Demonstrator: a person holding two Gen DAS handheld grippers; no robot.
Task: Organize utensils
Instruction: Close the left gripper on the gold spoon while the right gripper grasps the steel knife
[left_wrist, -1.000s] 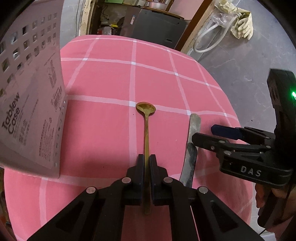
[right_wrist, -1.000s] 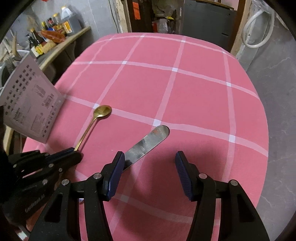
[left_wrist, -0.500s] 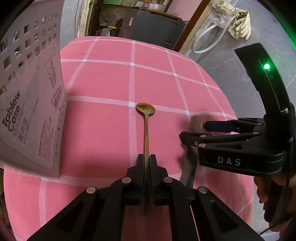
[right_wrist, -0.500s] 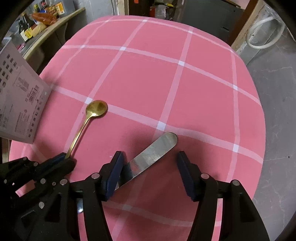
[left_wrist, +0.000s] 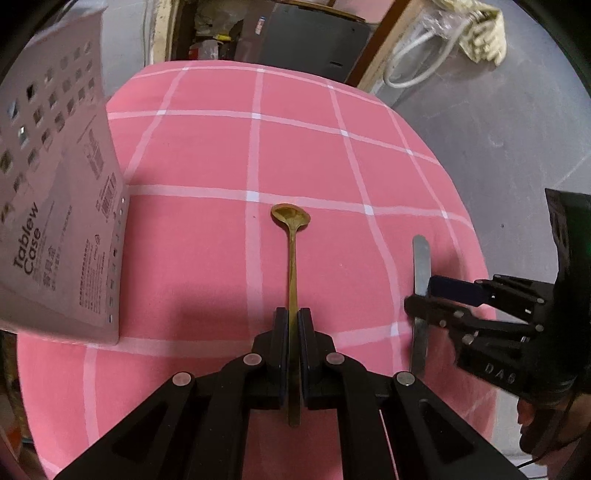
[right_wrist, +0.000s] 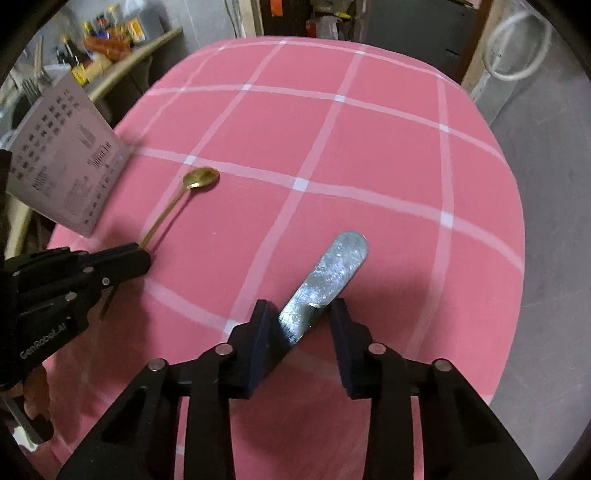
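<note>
- Pink checked cloth covers the table (left_wrist: 207, 155); a perforated white case (left_wrist: 55, 206) stands at its left edge, with clutter and grey floor beyond.
- Left tongs (left_wrist: 292, 321) are clenched on the handle of the gold spoon (left_wrist: 291, 221), whose bowl points straight ahead, away from the camera. Whether the spoon is lifted off the cloth I cannot tell.
- Right tongs (right_wrist: 300, 325) are parted, straddling the flat steel knife (right_wrist: 325, 280). The blade runs slantwise between the pads; the left pad (right_wrist: 258, 332) looks to be touching it, the right one is close beside.
- Step in hand, as I judge it: gripping the knife.
- To do it well: turn the wrist so the pads meet the knife's long edges squarely, close low against the cloth, and lift only when it sits firm. A thin, slanted blade may twist or slip out.
- Both utensils probably belong in the case.
</note>
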